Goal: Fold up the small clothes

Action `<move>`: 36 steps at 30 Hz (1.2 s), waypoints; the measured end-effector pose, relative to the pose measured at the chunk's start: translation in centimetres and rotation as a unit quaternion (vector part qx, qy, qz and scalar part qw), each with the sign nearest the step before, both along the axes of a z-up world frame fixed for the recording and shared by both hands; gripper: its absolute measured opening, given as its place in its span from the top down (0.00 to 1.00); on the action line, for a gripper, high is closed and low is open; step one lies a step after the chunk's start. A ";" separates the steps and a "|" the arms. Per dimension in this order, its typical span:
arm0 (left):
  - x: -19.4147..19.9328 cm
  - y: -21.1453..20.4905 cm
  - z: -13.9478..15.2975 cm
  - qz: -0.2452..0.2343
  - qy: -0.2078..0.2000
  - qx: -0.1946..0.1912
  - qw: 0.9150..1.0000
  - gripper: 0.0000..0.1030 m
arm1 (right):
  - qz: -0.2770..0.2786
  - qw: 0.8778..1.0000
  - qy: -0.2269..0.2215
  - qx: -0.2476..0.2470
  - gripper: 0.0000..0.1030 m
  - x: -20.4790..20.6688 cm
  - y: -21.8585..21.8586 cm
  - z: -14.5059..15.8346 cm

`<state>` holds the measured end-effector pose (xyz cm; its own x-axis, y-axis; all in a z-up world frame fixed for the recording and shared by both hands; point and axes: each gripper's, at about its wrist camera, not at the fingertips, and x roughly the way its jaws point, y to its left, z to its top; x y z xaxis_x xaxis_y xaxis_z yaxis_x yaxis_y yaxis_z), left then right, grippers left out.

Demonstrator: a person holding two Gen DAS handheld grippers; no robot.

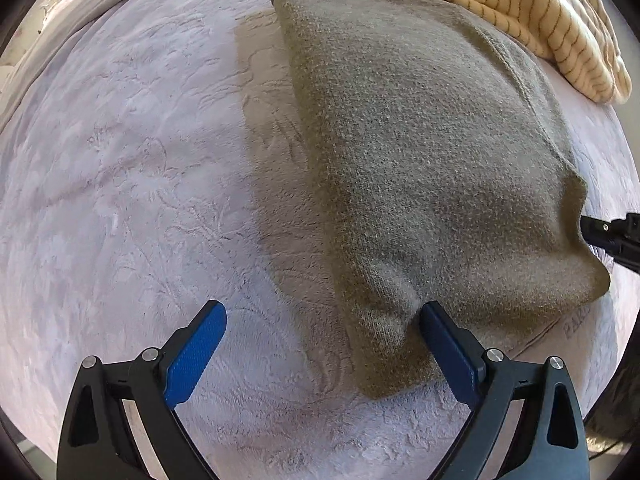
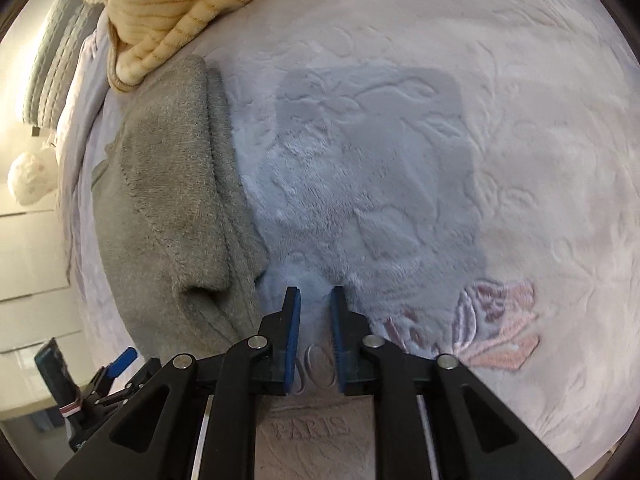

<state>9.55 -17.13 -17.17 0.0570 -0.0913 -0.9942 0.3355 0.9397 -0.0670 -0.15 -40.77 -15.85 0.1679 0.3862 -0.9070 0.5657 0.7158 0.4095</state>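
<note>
Finishing a fold on the olive fleece garment (image 1: 420,152). Left gripper (image 1: 322,344) gaping wide, empty; right gripper (image 2: 314,312) nearly shut, gripping nothing. Next probably needing smoothing.

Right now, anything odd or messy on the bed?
Mostly tidy. The olive garment lies folded flat on the blanket. Its near edge is puckered beside the open left gripper. The striped garment sits bunched, overlapping its far corner.
</note>
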 end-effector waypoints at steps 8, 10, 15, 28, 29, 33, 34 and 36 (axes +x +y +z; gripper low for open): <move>1.7 -0.6 -0.4 0.004 0.003 0.005 1.000 0.05 | 0.004 1.000 0.008 0.004 0.82 -0.1 0.0 -0.7; 2.3 -1.3 -0.5 0.009 0.010 0.006 1.000 0.05 | 0.006 1.000 0.008 0.007 0.81 0.0 0.0 -0.8; 3.2 -1.1 -0.7 0.023 0.015 0.008 1.000 0.05 | 0.009 1.000 0.006 0.013 0.70 0.3 0.1 -0.6; 6.4 0.0 1.9 0.054 -0.030 -0.031 0.998 0.01 | 0.000 0.999 -0.024 0.037 0.49 1.4 -1.4 0.1; 7.0 0.2 2.1 0.056 -0.033 -0.036 0.997 0.01 | -0.002 0.999 -0.036 0.039 0.47 1.6 -1.8 0.3; 10.2 1.2 2.1 0.077 -0.029 -0.065 0.994 0.01 | -0.015 0.993 -0.087 0.077 0.38 2.6 -3.6 1.3; 10.6 1.4 1.8 0.082 -0.029 -0.068 0.994 0.01 | -0.017 0.991 -0.098 0.089 0.38 2.9 -4.0 1.3; 11.7 1.7 1.1 0.094 -0.024 -0.075 0.992 0.01 | -0.012 0.987 -0.114 0.110 0.38 3.7 -4.6 1.0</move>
